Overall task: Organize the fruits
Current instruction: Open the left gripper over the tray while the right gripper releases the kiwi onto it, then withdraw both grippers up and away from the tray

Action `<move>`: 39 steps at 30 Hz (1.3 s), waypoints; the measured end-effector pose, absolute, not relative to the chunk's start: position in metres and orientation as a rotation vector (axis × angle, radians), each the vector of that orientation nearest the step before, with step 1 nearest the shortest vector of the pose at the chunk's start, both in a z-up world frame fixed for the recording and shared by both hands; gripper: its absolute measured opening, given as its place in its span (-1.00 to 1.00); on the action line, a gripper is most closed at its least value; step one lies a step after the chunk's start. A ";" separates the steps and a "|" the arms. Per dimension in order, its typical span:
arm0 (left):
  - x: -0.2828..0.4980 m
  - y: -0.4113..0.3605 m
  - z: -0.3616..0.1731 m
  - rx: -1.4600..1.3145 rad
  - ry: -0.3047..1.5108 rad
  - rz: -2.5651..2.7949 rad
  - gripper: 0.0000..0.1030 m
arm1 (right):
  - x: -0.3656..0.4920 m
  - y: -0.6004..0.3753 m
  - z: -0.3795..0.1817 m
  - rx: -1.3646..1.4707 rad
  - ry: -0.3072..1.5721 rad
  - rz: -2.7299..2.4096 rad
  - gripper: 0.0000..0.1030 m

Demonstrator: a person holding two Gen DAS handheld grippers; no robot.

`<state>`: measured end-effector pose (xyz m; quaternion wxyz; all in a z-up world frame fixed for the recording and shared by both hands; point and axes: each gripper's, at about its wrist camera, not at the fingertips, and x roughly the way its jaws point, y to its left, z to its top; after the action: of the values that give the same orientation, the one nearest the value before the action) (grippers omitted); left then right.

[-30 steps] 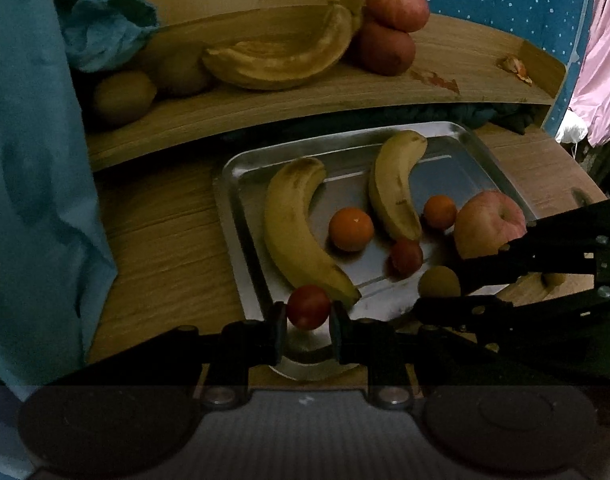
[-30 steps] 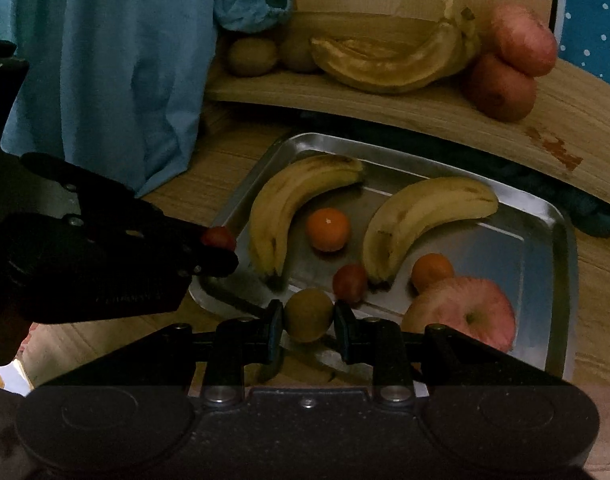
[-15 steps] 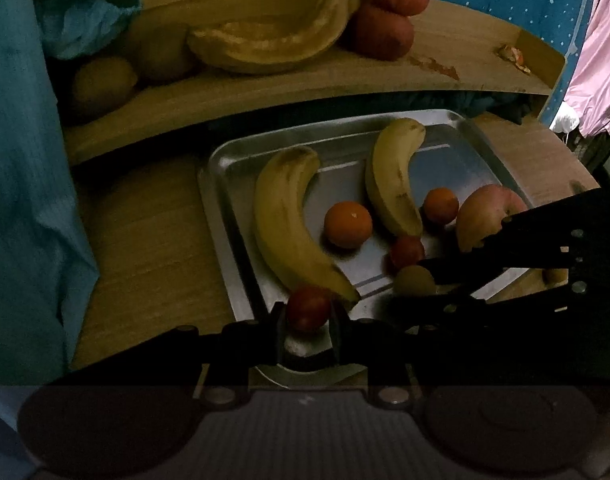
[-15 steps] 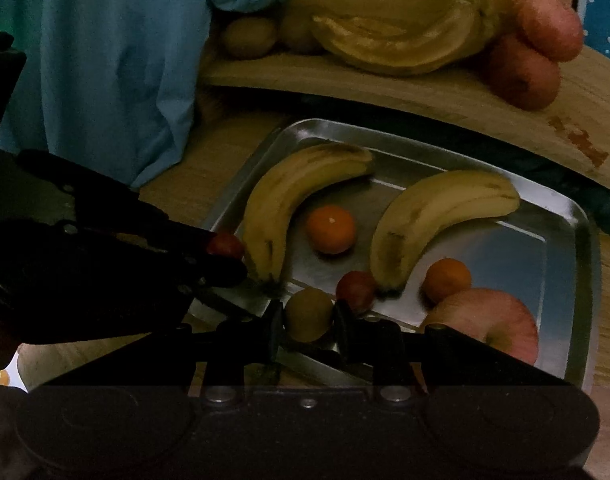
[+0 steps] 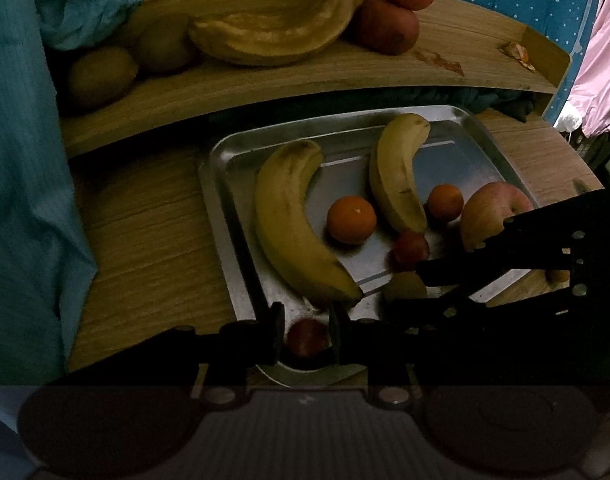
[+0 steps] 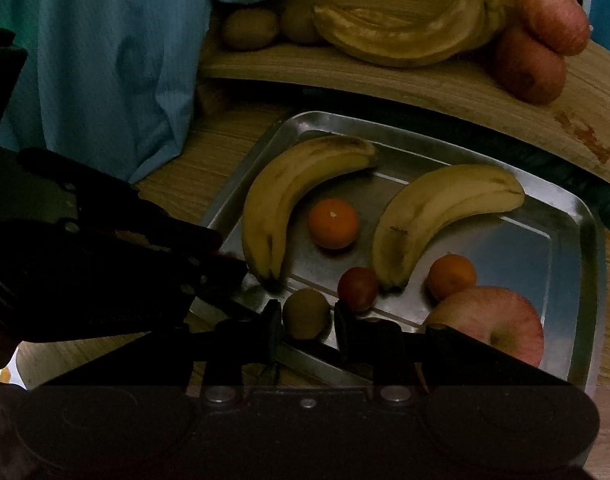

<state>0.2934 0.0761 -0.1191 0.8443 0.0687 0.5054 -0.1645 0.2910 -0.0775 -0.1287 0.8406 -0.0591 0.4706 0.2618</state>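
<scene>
left hand-held gripper (image 5: 307, 334) clamps a shadowed red fruit (image 5: 307, 337); right hand-held gripper (image 6: 307, 318) grips a kiwi (image 6: 306, 313).

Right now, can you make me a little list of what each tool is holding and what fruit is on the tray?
left tool: shut on small red fruit
right tool: shut on small green fruit
tray: two bananas, two oranges, one apple, one more red fruit
shelf behind: more fruit

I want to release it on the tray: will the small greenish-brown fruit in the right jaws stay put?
Probably not: the small round fruit looks apt to roll on the smooth metal tray. The neighbouring red fruit might stop it.
</scene>
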 end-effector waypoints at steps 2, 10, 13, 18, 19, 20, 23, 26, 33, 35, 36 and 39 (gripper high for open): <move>0.292 0.077 -0.118 0.143 1.062 -0.342 -0.44 | 0.290 -0.078 -0.128 -0.127 0.989 0.550 -0.35; 0.283 0.084 -0.102 0.123 1.004 -0.313 0.01 | 0.275 -0.086 -0.115 -0.130 0.940 0.510 0.05; 0.278 0.086 -0.093 0.112 0.978 -0.297 0.35 | 0.264 -0.093 -0.107 -0.118 0.914 0.482 0.21; 0.266 0.091 -0.081 0.096 0.941 -0.271 0.79 | 0.244 -0.106 -0.094 -0.087 0.876 0.437 0.56; 0.263 0.093 -0.079 0.092 0.934 -0.257 0.89 | 0.239 -0.109 -0.092 -0.080 0.868 0.426 0.61; 0.260 0.095 -0.078 0.083 0.928 -0.242 0.92 | 0.235 -0.112 -0.091 -0.074 0.863 0.417 0.63; 0.252 0.101 -0.076 0.053 0.922 -0.212 0.96 | 0.222 -0.117 -0.087 -0.055 0.849 0.392 0.79; 0.243 0.106 -0.076 0.054 0.922 -0.166 0.99 | 0.212 -0.124 -0.086 -0.027 0.844 0.383 0.85; 0.218 0.110 -0.073 0.061 0.932 -0.082 0.99 | 0.194 -0.134 -0.079 -0.033 0.812 0.419 0.98; 0.209 0.107 -0.071 0.058 0.932 -0.063 0.99 | 0.188 -0.137 -0.079 -0.036 0.809 0.430 0.98; 0.204 0.105 -0.070 0.056 0.932 -0.053 0.99 | 0.183 -0.139 -0.079 -0.038 0.809 0.435 0.98; 0.185 0.094 -0.063 0.062 0.932 -0.018 0.99 | 0.166 -0.147 -0.077 -0.041 0.812 0.448 0.98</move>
<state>0.1851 0.0944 -0.0635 0.8928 0.0297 0.4493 -0.0086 0.1661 -0.1474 -0.0771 0.8943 -0.0198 0.3915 0.2158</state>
